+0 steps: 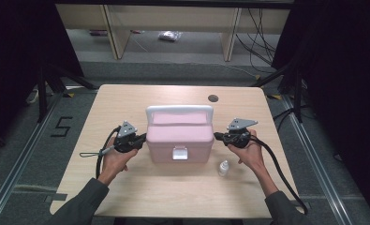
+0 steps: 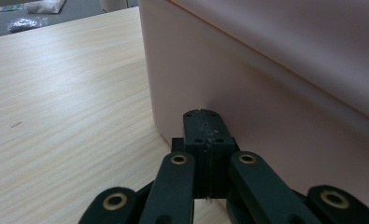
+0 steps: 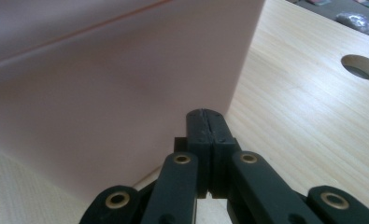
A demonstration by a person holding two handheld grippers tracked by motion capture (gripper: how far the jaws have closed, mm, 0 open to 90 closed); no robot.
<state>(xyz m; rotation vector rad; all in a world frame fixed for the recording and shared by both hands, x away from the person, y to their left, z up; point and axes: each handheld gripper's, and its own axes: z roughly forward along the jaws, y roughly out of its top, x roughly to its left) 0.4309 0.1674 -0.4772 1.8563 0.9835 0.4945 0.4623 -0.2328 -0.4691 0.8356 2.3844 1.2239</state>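
Overhead view; claw views flank box [image 1: 180, 133]

Setting: lab recording bay
Evidence: black curtains [image 1: 14, 56] at both frame sides, loose black cables [image 1: 260, 33] upper right, floor marking "5" [image 1: 62, 126] left

1. The box [image 1: 180, 136] between my hands is pale pink, with a white handle [image 1: 179, 110] and a white latch [image 1: 179, 153].
2. My left gripper [image 1: 143, 138] and right gripper [image 1: 217, 136] are black; the fingers [image 2: 197, 135] have brass-coloured rivets, and each gripper carries a grey plate on top.
3. The tabletop [image 1: 126, 103] is light wood with fine grain lines.
4. The small bottle [image 1: 224, 168] is white.
5. My sleeves [image 1: 82, 204] are dark grey.
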